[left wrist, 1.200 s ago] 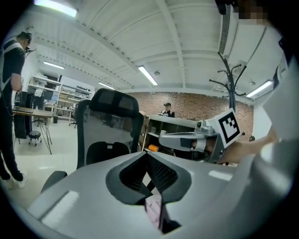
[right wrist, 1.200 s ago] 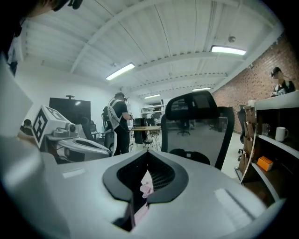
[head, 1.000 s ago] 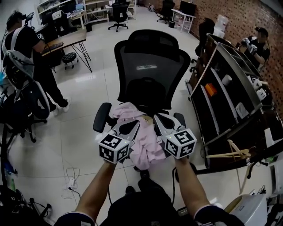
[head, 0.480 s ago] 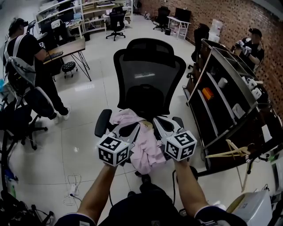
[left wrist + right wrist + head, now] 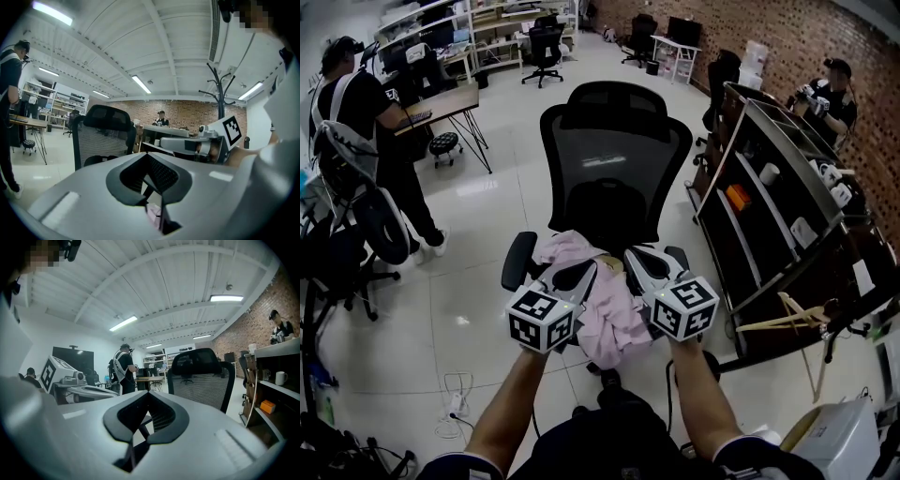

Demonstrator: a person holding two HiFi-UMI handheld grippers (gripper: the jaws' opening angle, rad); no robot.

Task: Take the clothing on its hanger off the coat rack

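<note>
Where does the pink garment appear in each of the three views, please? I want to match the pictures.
Head view: pink garment at lower centre, over the seat of the black mesh chair.
Left gripper view: only a small pink patch at bottom centre.
Right gripper view: not in it.
Shared landmark: the black mesh chair, left of centre in the left gripper view, right of centre in the right.

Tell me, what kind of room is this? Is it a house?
Most likely an office or work lab, not a house: there's a black mesh office chair, a desk further back, and a shelf unit near a brick wall.
</note>
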